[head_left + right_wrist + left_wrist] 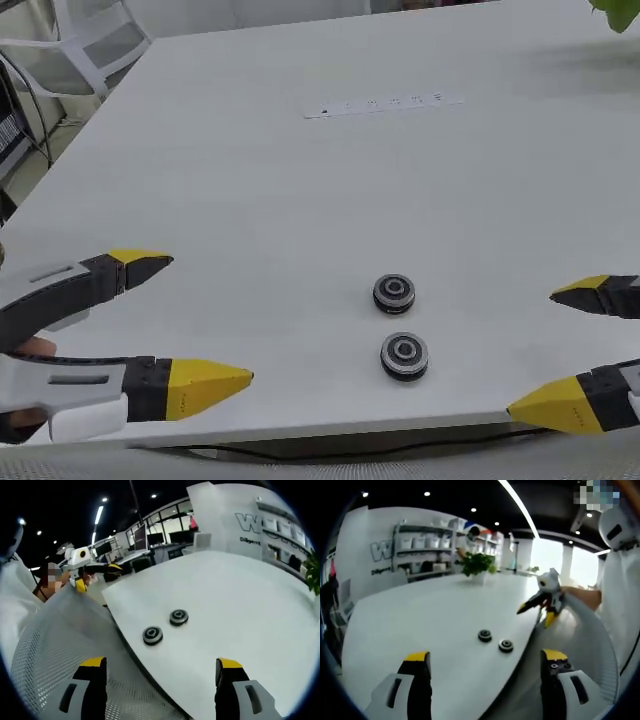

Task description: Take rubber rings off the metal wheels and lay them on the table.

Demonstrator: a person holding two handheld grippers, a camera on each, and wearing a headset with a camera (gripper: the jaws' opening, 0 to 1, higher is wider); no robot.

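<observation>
Plainly a start: both claws wide open and holding nothing. Left gripper [195,320] low at the left over the table's [300,180] near edge, right gripper [535,350] low at the right, jaws spread and pointing inward. Between them, apart from both, two metal wheels: far wheel [394,293] and near wheel [404,356], flat on the white top, just beside each other, close to the front edge, nearer the right claw than the left. Around each rim a dark rubber ring [384,357], seemingly seated in a groove, though too small to tell for sure. Probably dense, stiff and slick at the metal hub, so prone to sliding or rolling away if nudged; soft, stretchy and grippy at the ring. Best to pin the hub or one flank with one claw and pinch the ring's outer edge with the other, then peel outward. Seen along the left jaws, ahead and slightly right; along the right jaws, ahead and slightly left.
</observation>
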